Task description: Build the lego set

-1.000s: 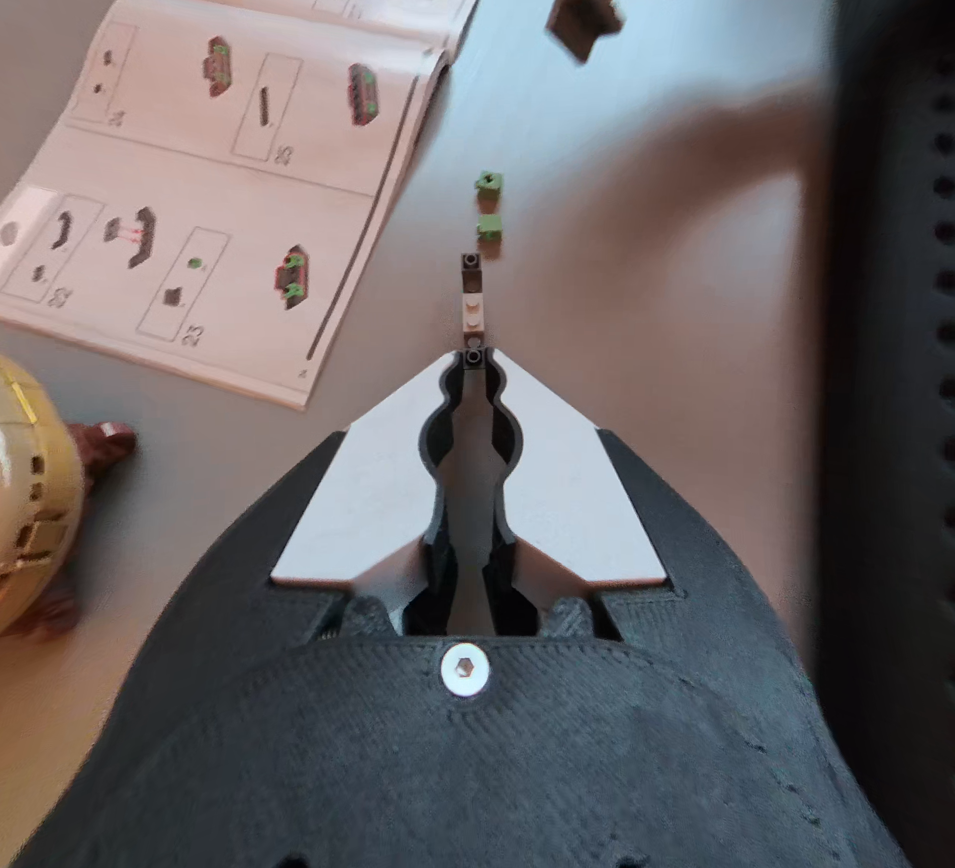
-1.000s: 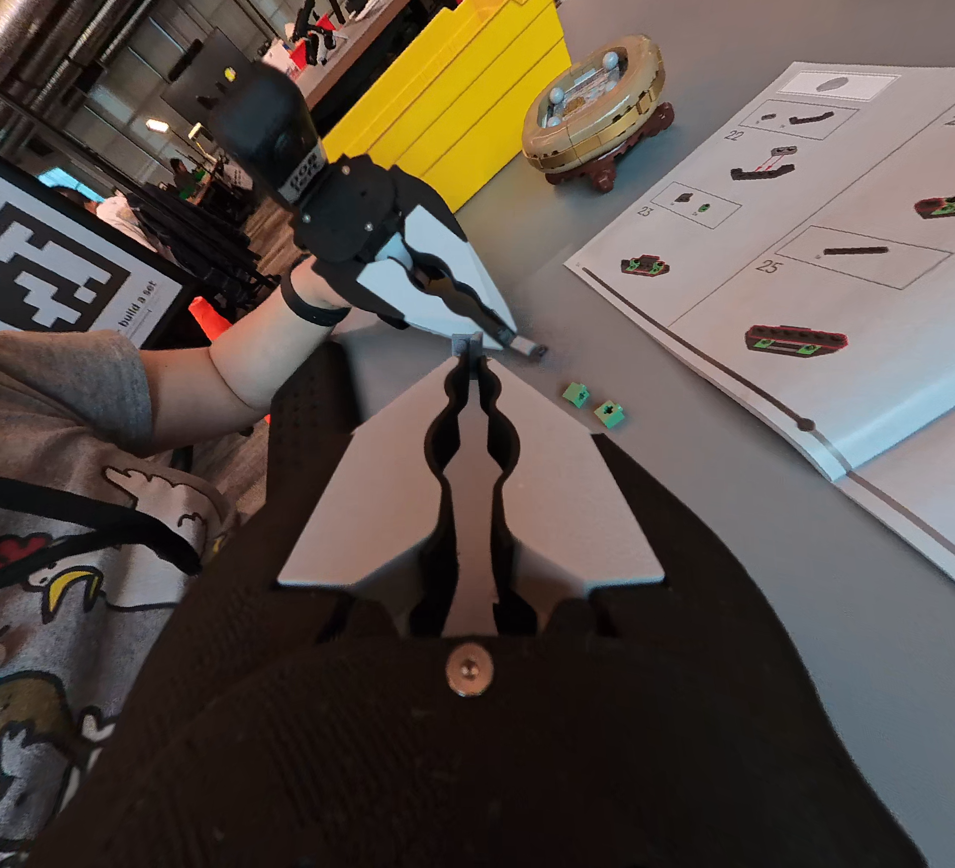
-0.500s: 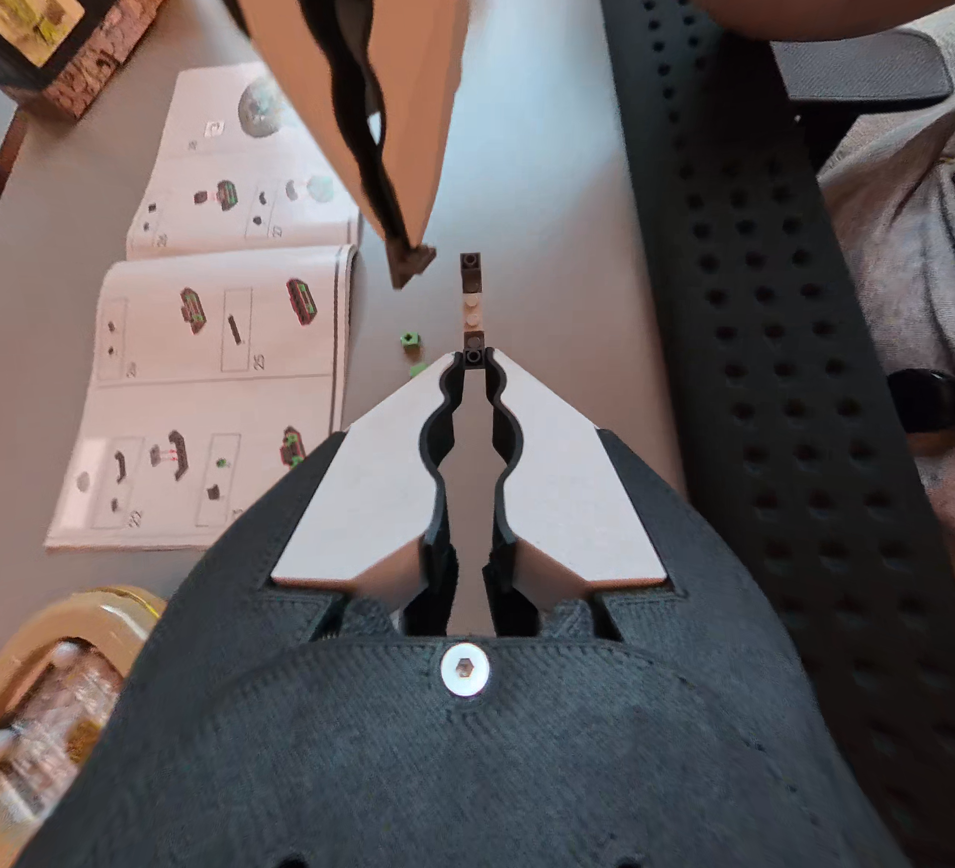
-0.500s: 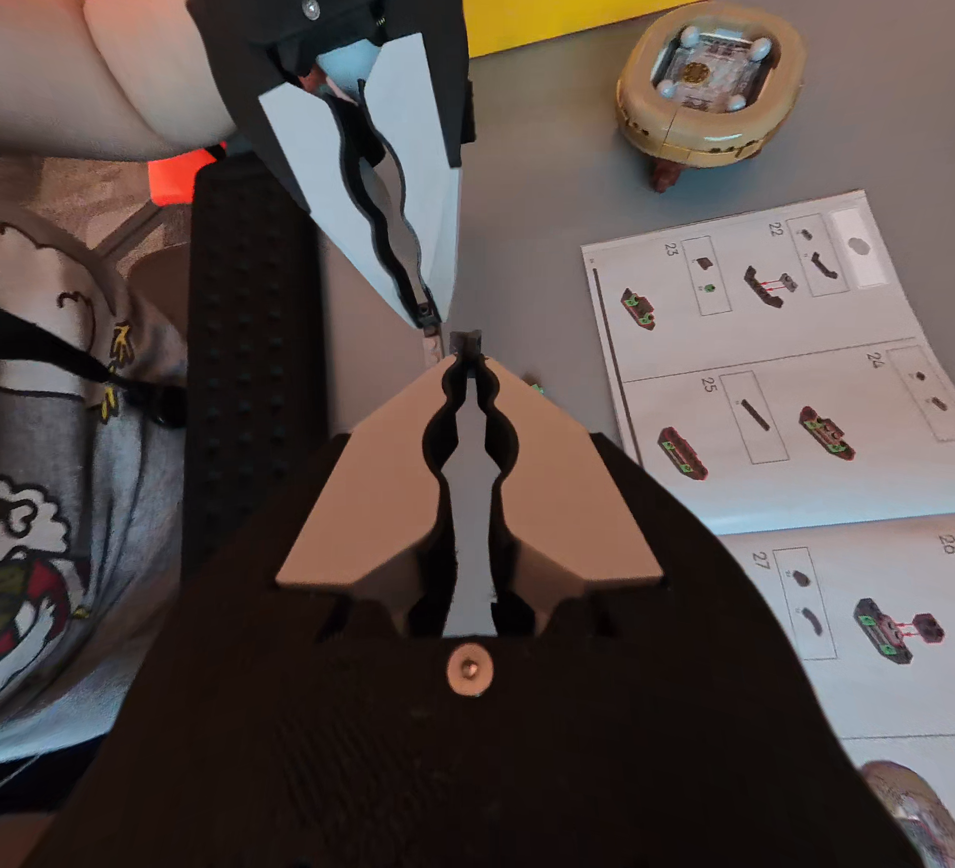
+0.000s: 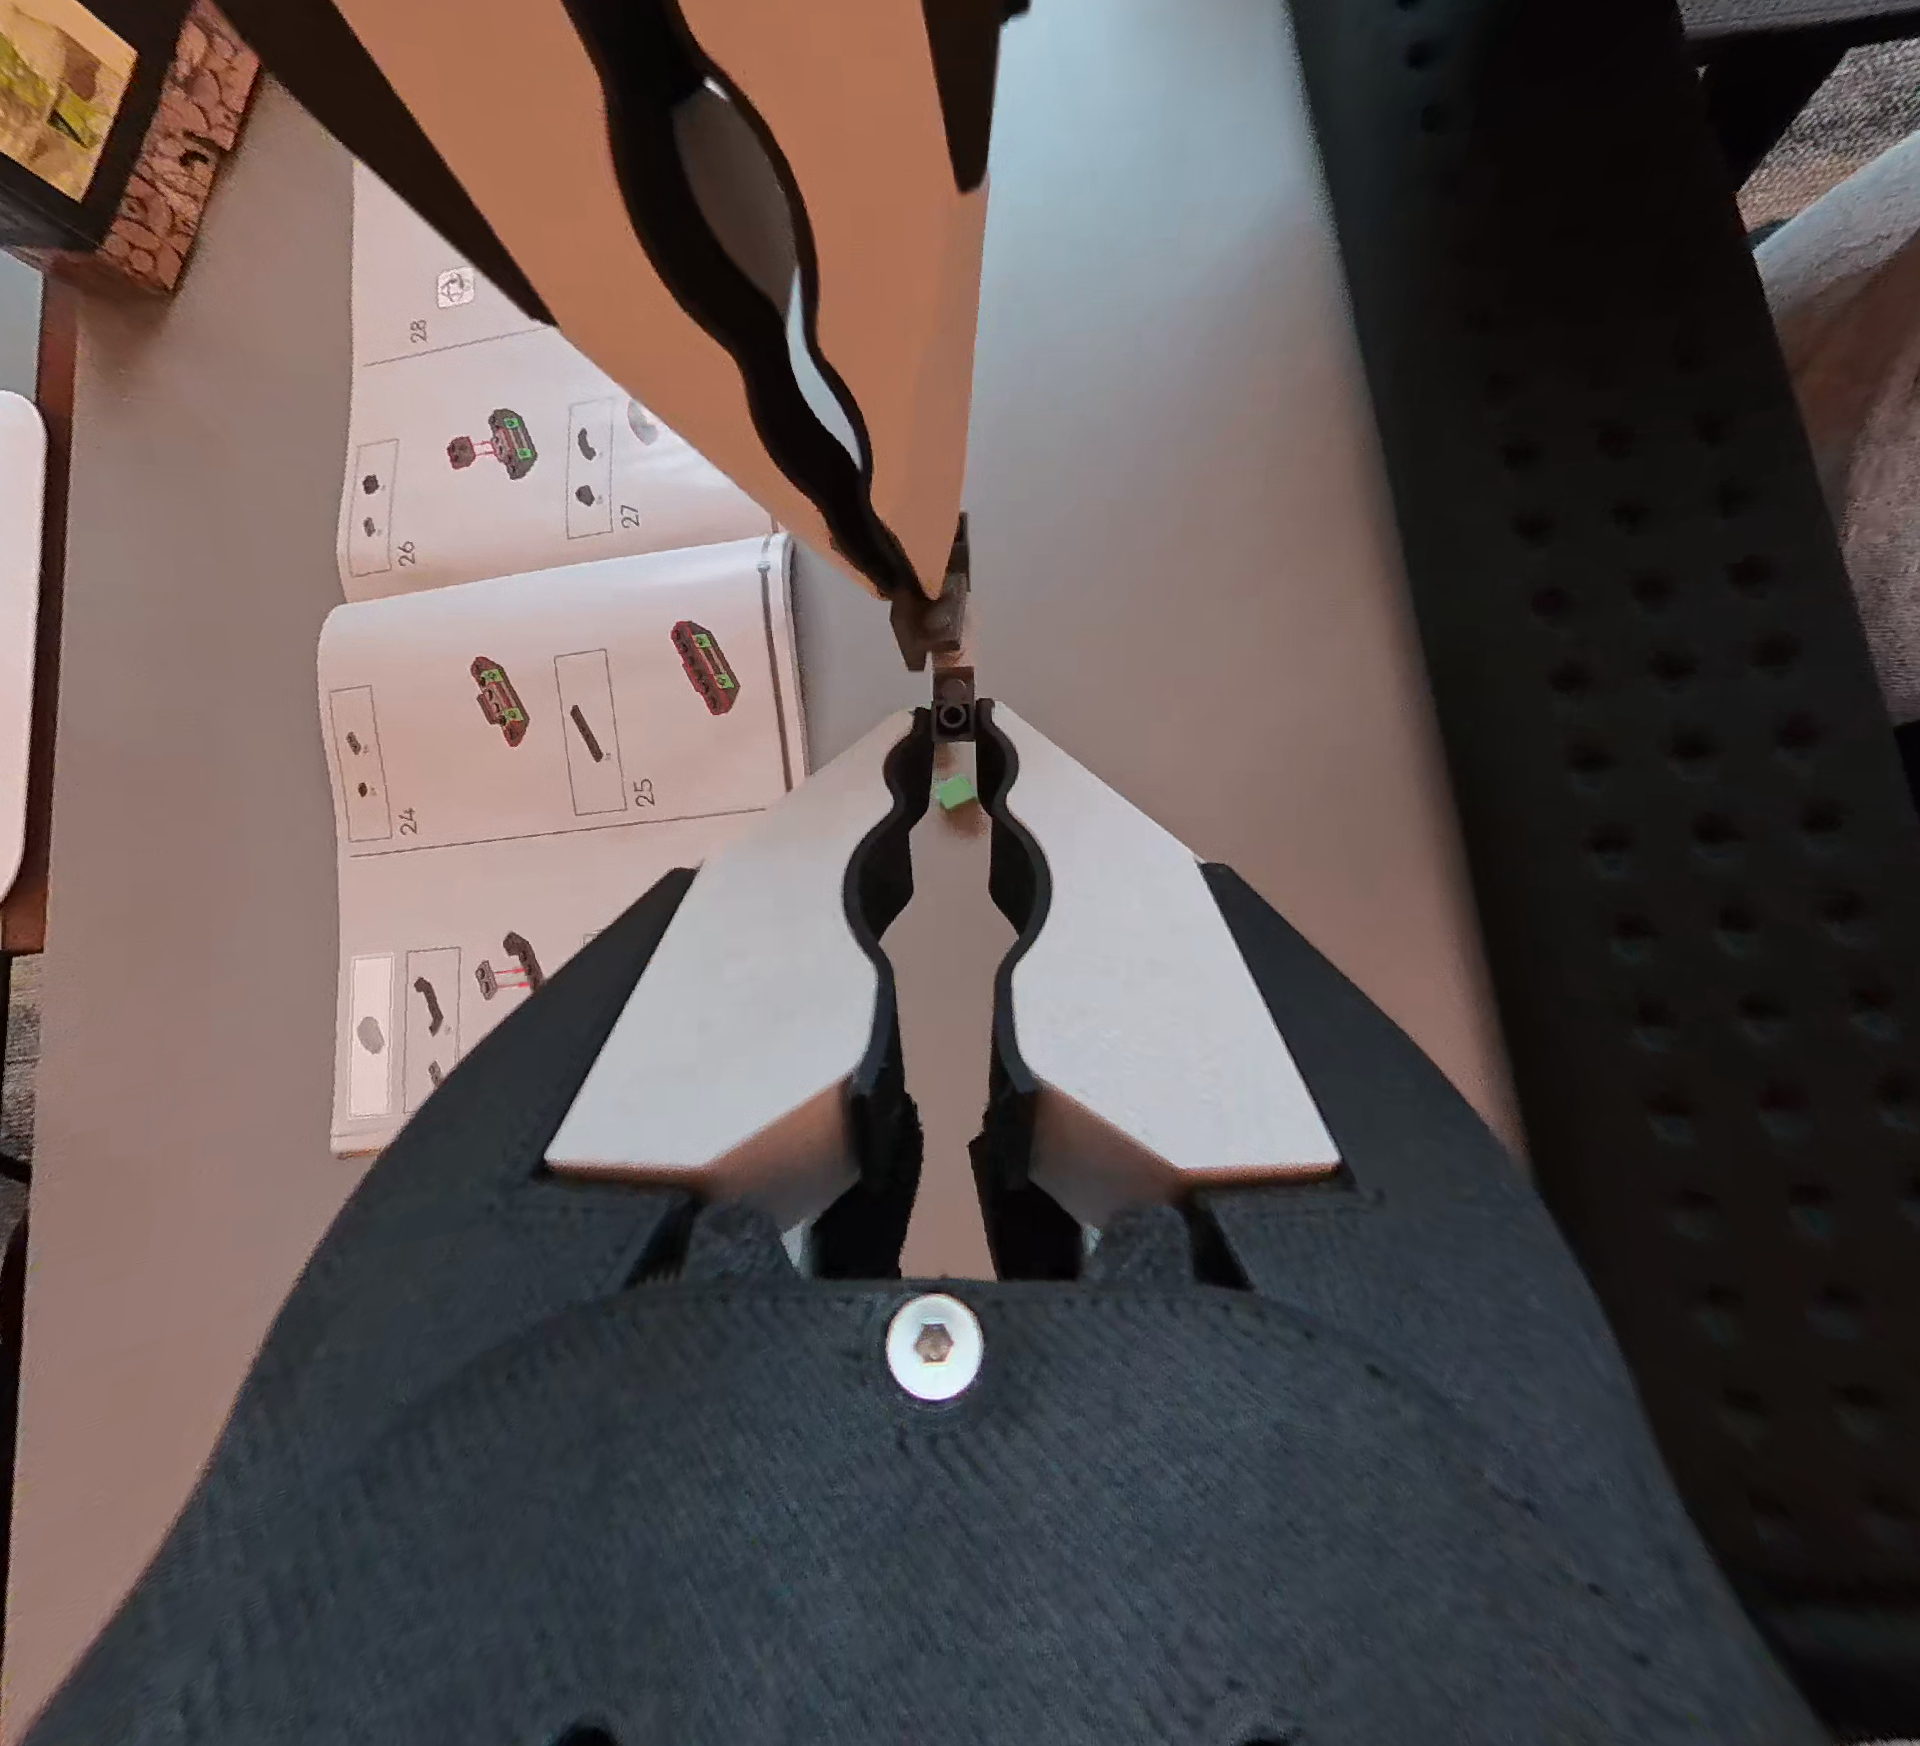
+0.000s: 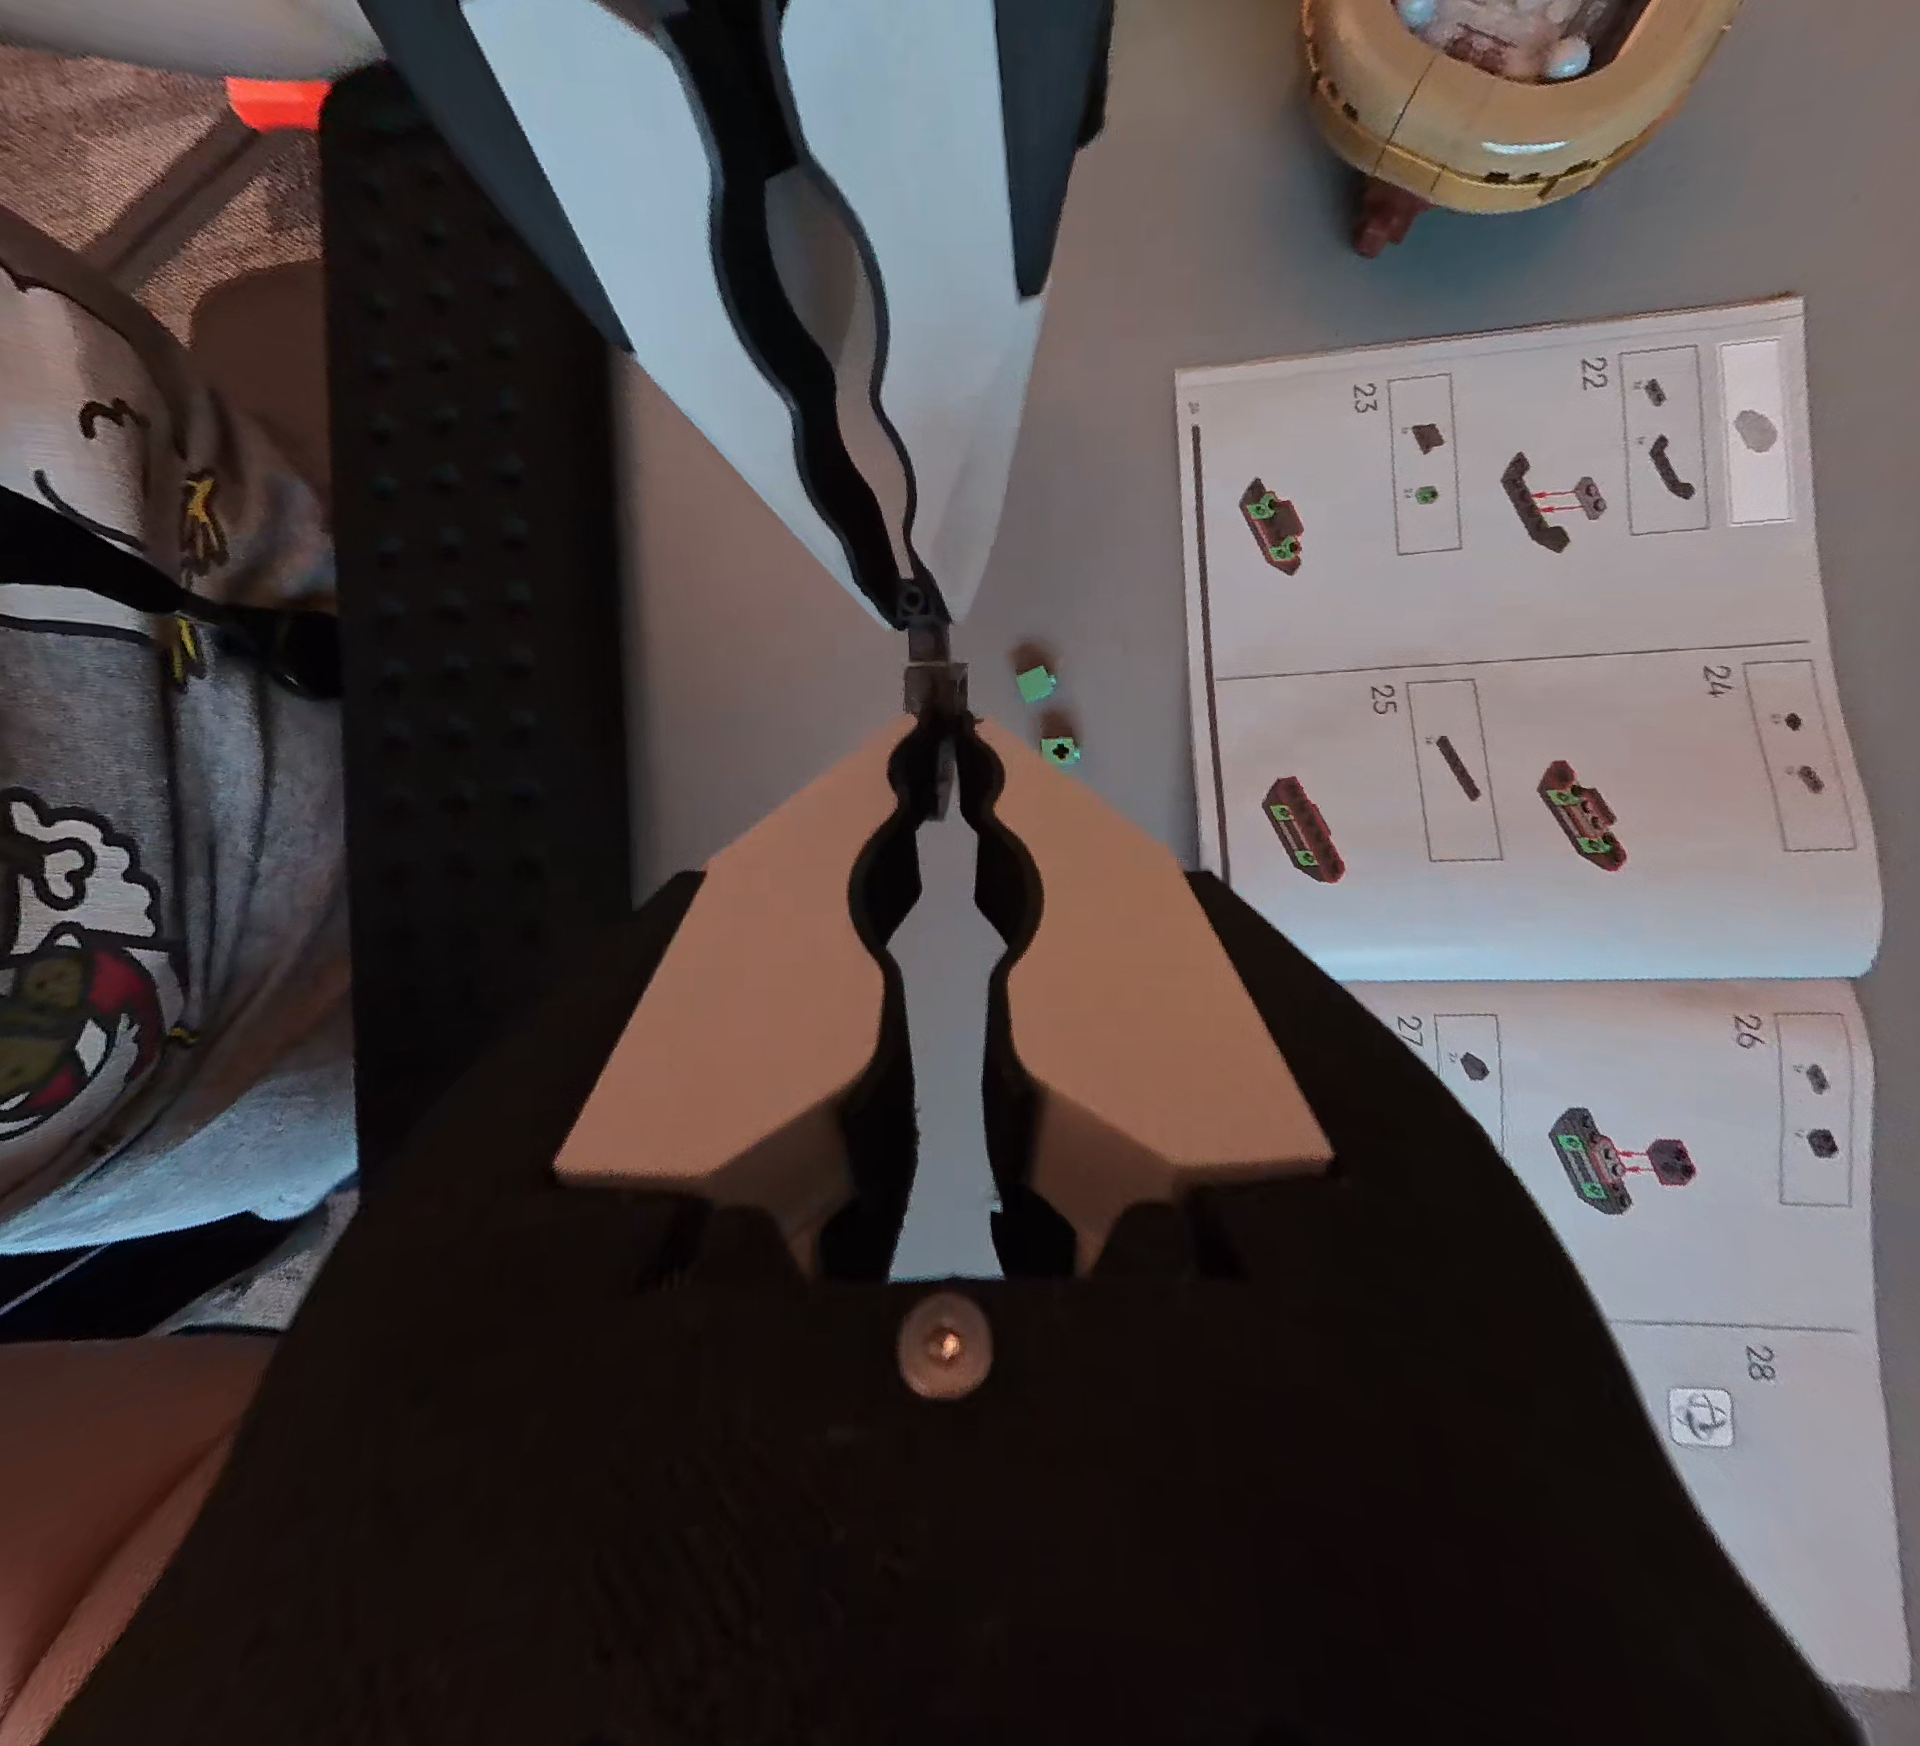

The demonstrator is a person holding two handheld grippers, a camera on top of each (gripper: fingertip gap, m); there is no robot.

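My left gripper (image 5: 953, 715) is shut on the near end of a thin dark brown lego strip (image 5: 953, 690) and holds it above the grey table. My right gripper (image 6: 940, 732) is shut on a small dark lego piece (image 6: 934, 690). The two grippers point tip to tip, and the small piece meets the far end of the strip (image 6: 928, 649). The right gripper also shows in the left wrist view (image 5: 928, 603), coming down from the top. The left gripper shows at the top of the right wrist view (image 6: 914, 607).
Two small green bricks (image 6: 1036, 684) (image 6: 1062, 749) lie on the table below the tips; one shows between my left fingers (image 5: 954, 792). An open instruction booklet (image 6: 1507, 657) (image 5: 561, 709) lies beside them. A tan round lego model (image 6: 1507, 34) stands beyond. A black perforated chair back (image 5: 1662, 761) is close by. The tips of both grippers are at nearly the same place.
The right gripper has moved in from far off until its piece meets the strip's end. Both grippers have tilted to look down at the table.
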